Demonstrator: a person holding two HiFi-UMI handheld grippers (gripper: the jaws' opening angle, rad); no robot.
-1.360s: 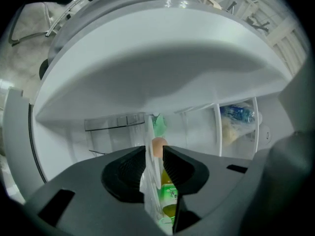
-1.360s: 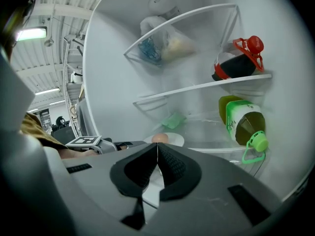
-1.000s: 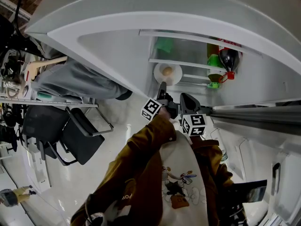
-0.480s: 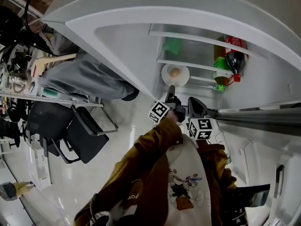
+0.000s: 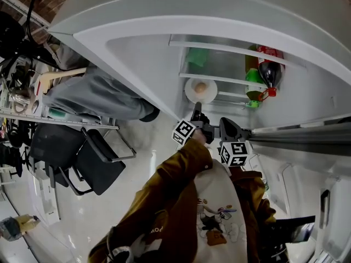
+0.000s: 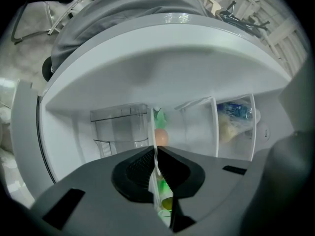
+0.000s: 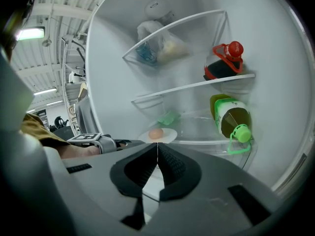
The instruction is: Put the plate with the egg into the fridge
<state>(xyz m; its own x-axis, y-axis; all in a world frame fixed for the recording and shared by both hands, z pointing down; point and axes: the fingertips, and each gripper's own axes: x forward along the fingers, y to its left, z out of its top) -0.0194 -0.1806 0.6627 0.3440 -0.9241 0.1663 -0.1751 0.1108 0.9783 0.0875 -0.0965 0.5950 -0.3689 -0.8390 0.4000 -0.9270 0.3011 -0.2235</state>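
Observation:
A white plate [image 5: 192, 93] with a brown egg [image 5: 201, 86] lies on a glass shelf inside the open fridge; the right gripper view shows the plate [image 7: 168, 136] and egg [image 7: 155, 133] flat on that shelf. My left gripper [image 5: 196, 108] sits right at the plate's near rim, turned on its side. Its jaws have just been closing and now stand together [image 6: 156, 154], with the egg [image 6: 161, 136] just past the tips. The plate's thin edge lines up with the slit, and nothing shows clearly between the pads. My right gripper [image 5: 226, 127] hangs back beside it, shut and empty [image 7: 157, 151].
A dark bottle with a red cap [image 7: 224, 65] lies on the shelf above. An oil bottle with a green cap [image 7: 231, 117] lies right of the plate. A green packet [image 7: 169, 118] sits behind the plate and a bag [image 7: 160, 45] on the top shelf. A black chair [image 5: 82, 158] stands at left.
The head view has swayed a little. Both grippers stay where they were in front of the plate, and the plate and egg have not shifted on the shelf.

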